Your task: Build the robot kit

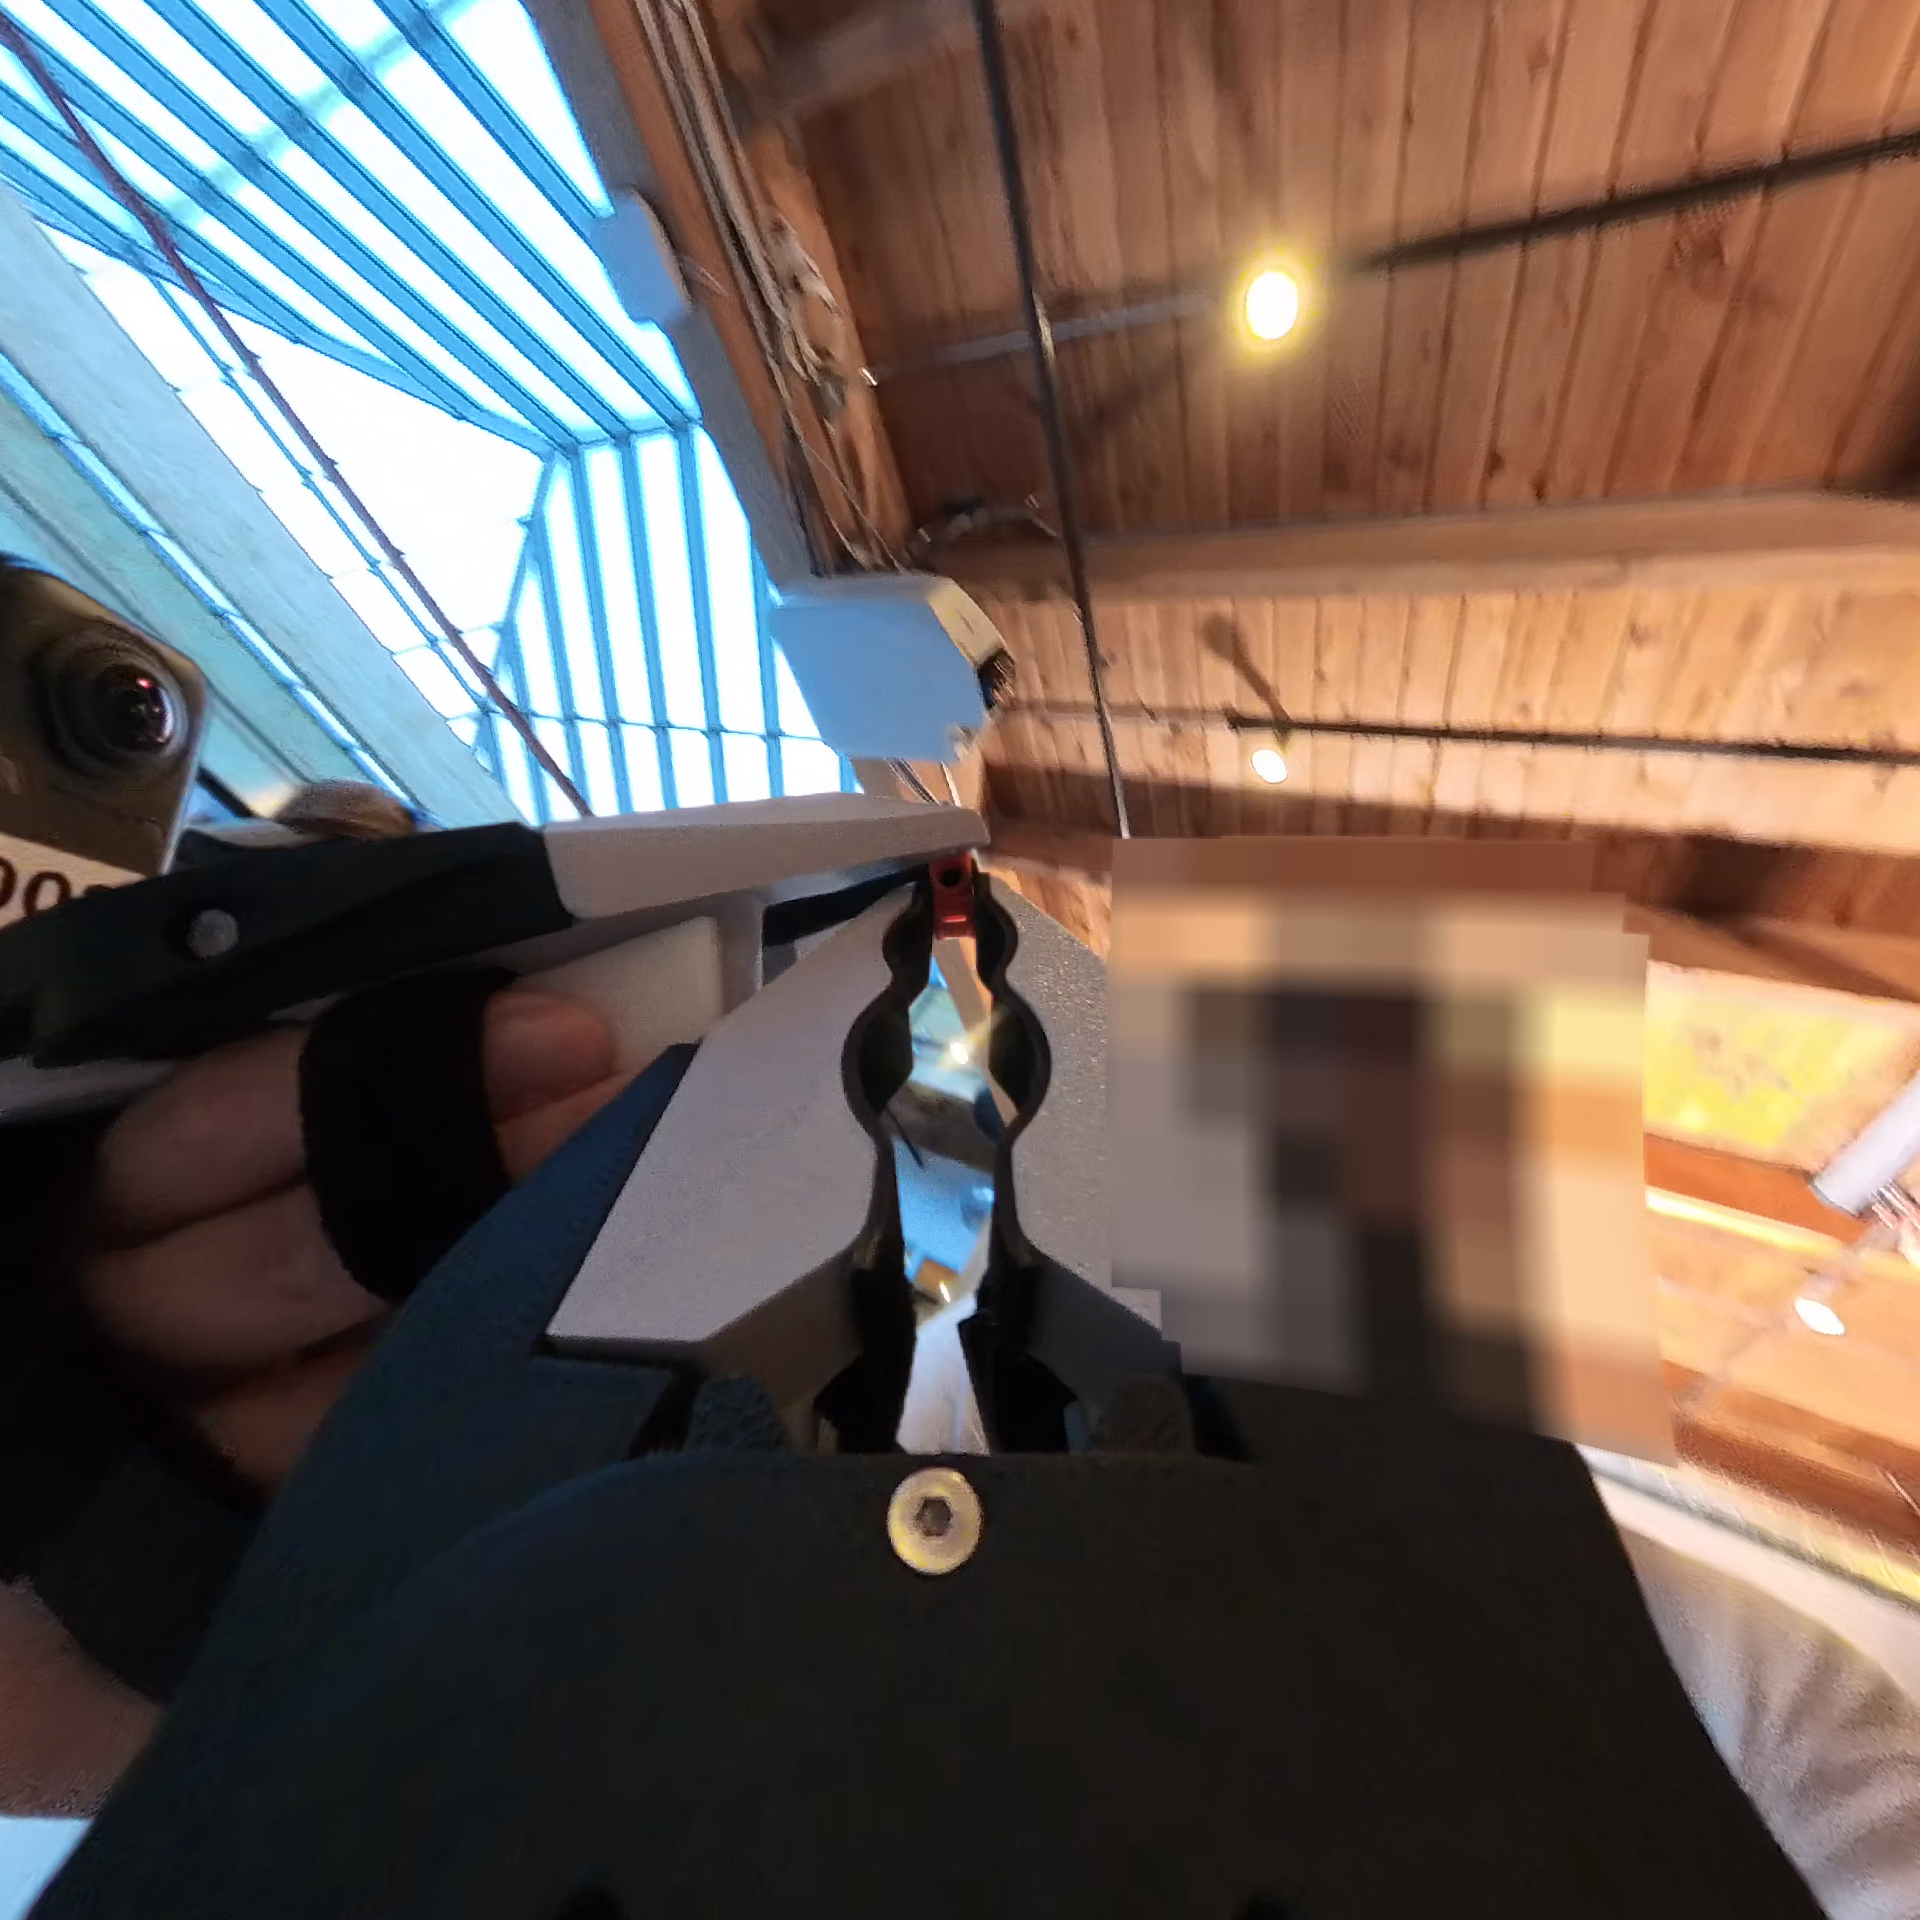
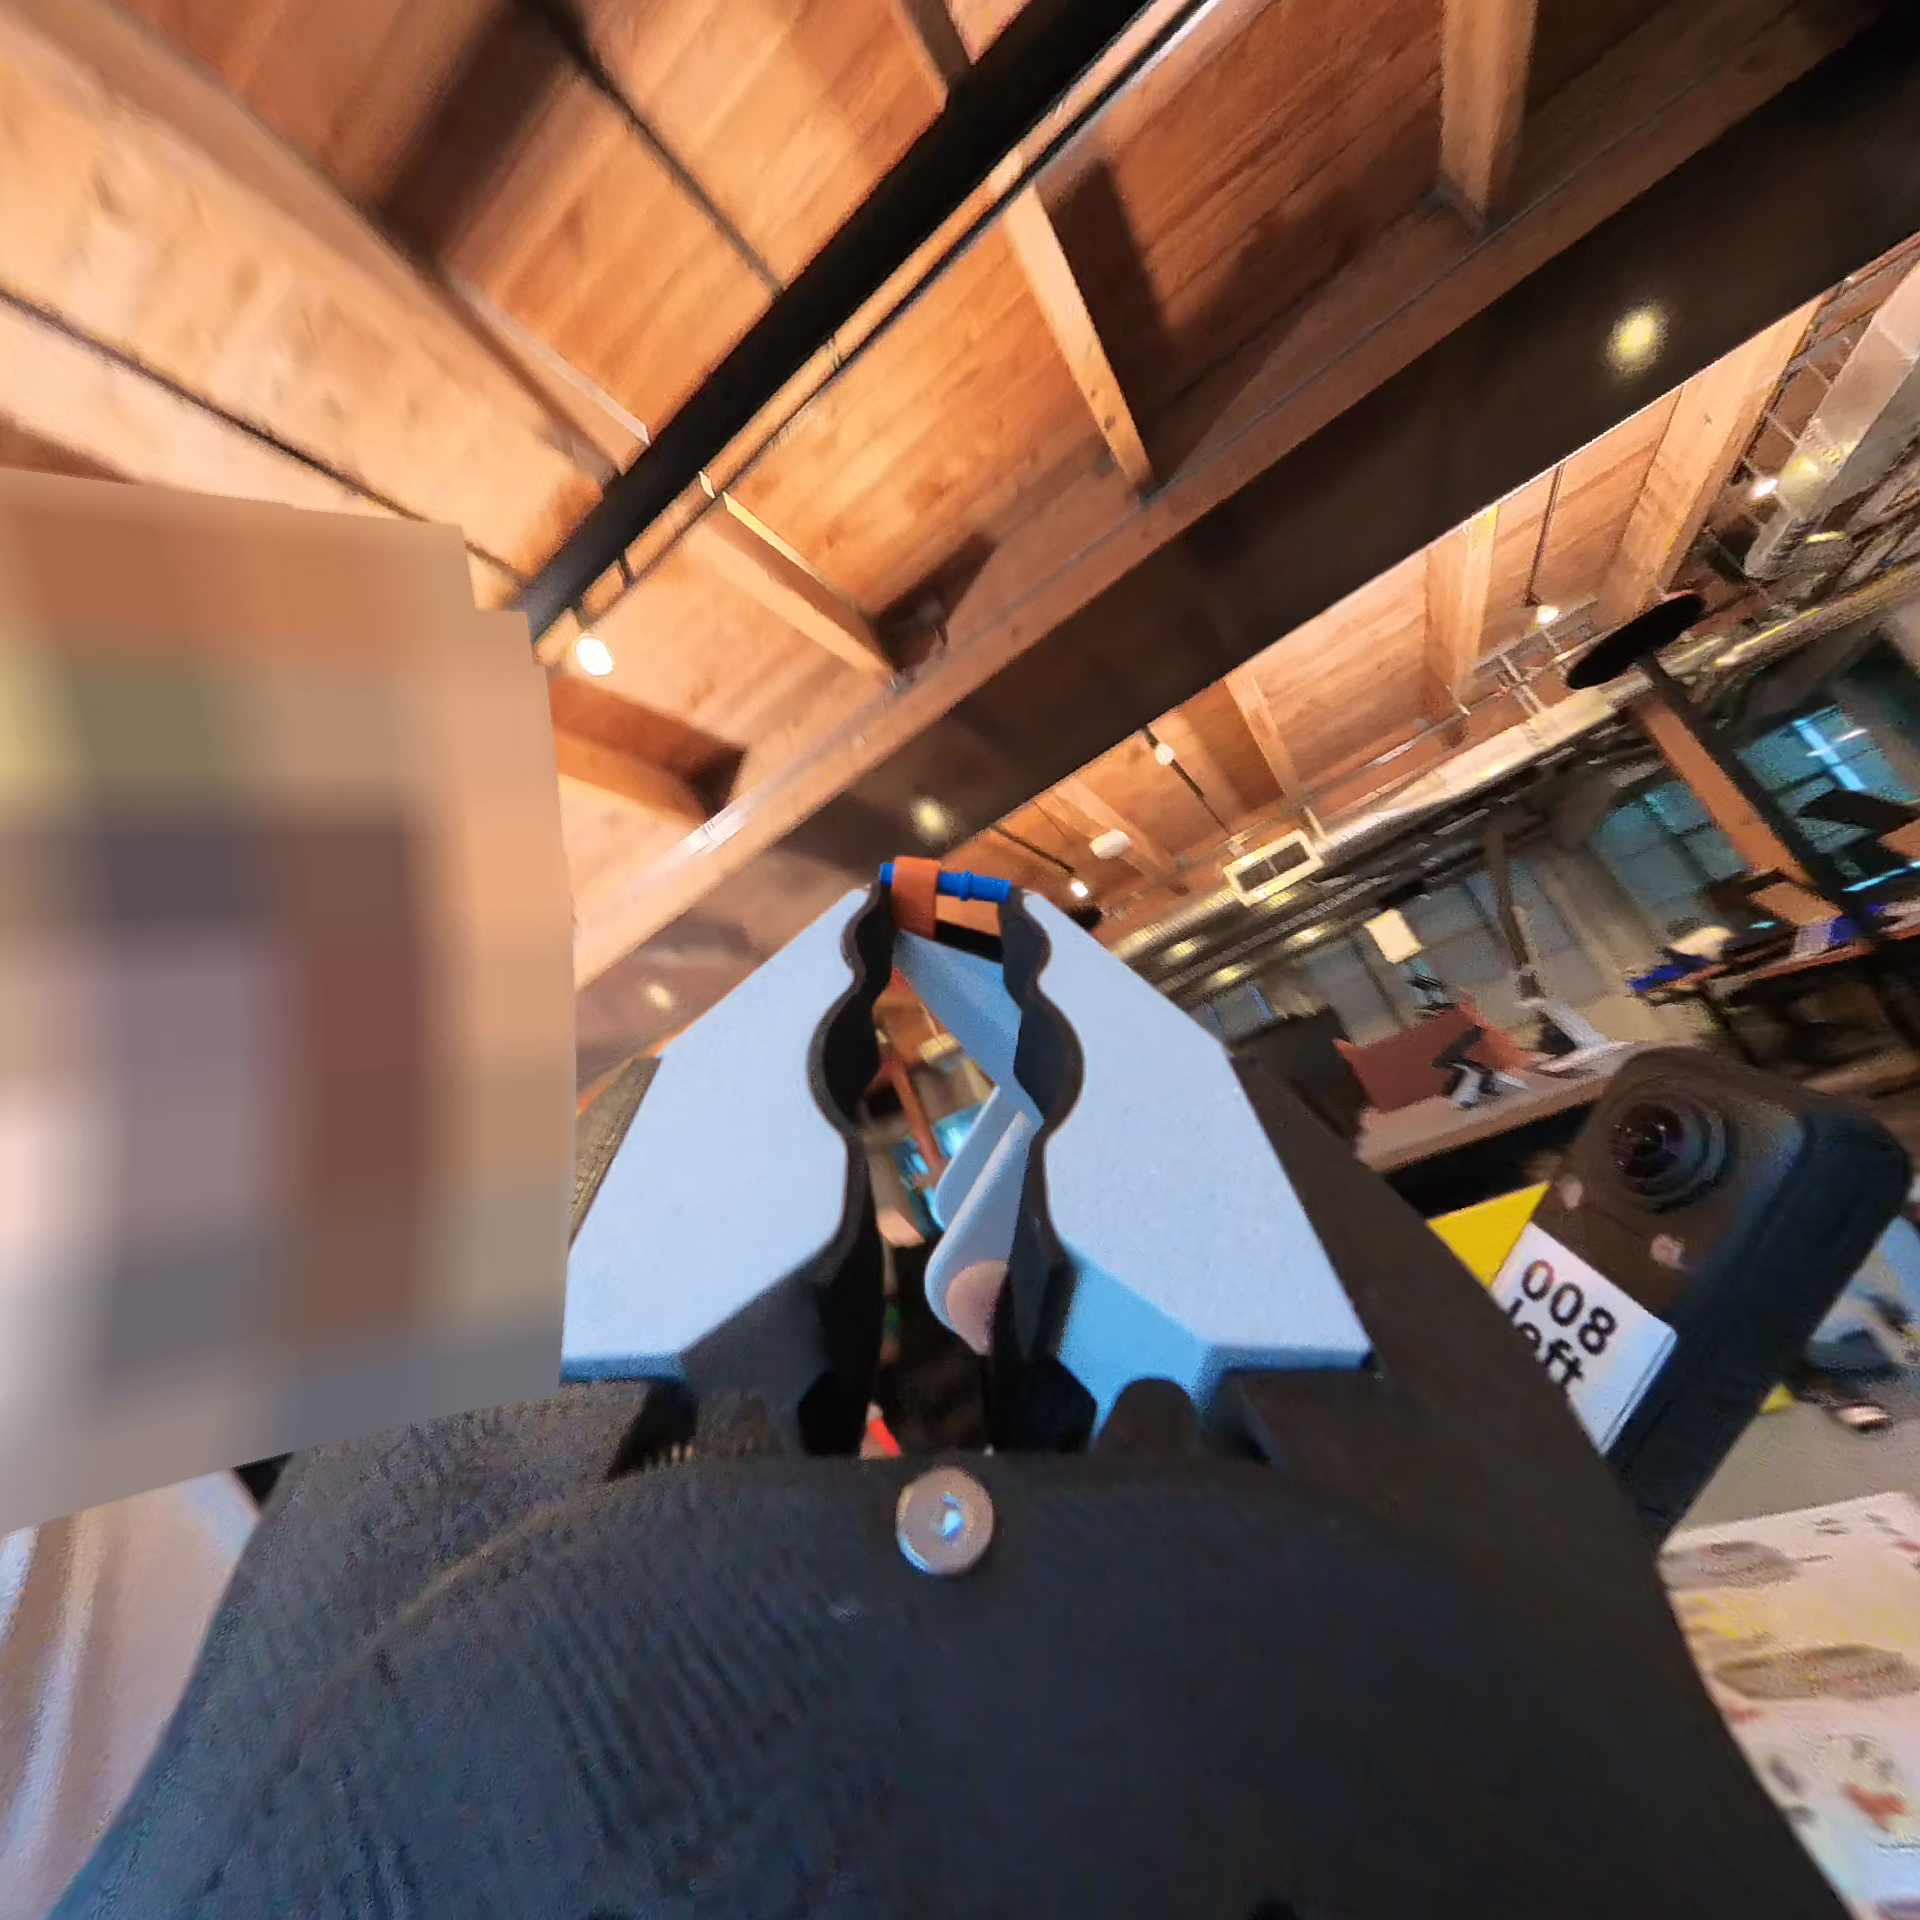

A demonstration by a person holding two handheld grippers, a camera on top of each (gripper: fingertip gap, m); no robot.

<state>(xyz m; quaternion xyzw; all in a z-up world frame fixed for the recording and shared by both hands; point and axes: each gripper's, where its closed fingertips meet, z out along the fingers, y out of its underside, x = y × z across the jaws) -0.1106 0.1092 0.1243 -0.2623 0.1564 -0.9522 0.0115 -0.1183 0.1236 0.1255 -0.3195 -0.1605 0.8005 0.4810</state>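
Here both tools point upward, toward a wooden plank ceiling (image 1: pixel 1455 260) crossed by beams and dotted with small round lamps (image 1: pixel 1270 301).

The left hand-held gripper (image 1: pixel 950 894) is clenched on a small red piece (image 1: pixel 950 902) pinched at the very tips of its fingers, whose black wavy pads meet there and bow apart lower down. The other tool lies across from the left side of this view, its white finger (image 1: pixel 758 836) ending right at the red piece. A hand (image 1: pixel 312 1174) with a black strap round one finger grips that tool's handle, and a camera lens (image 1: pixel 114 696) sits above it. Behind them is a bright window with slatted bars (image 1: pixel 364 312), and a white box-shaped fixture (image 1: pixel 894 665) hangs near the ceiling's edge.

The right hand-held gripper (image 2: pixel 941 902) is likewise clenched at its tips, grasping an orange piece (image 2: pixel 916 896) threaded on a short blue pin (image 2: pixel 971 886). Through the gap between its pads a white finger of the left tool shows, slanting up to the same spot. To the lower right is that tool's camera (image 2: pixel 1662 1153) with a white label (image 2: pixel 1569 1340) below it. Farther off is a blurred workshop hall with a table (image 2: pixel 1475 1117).
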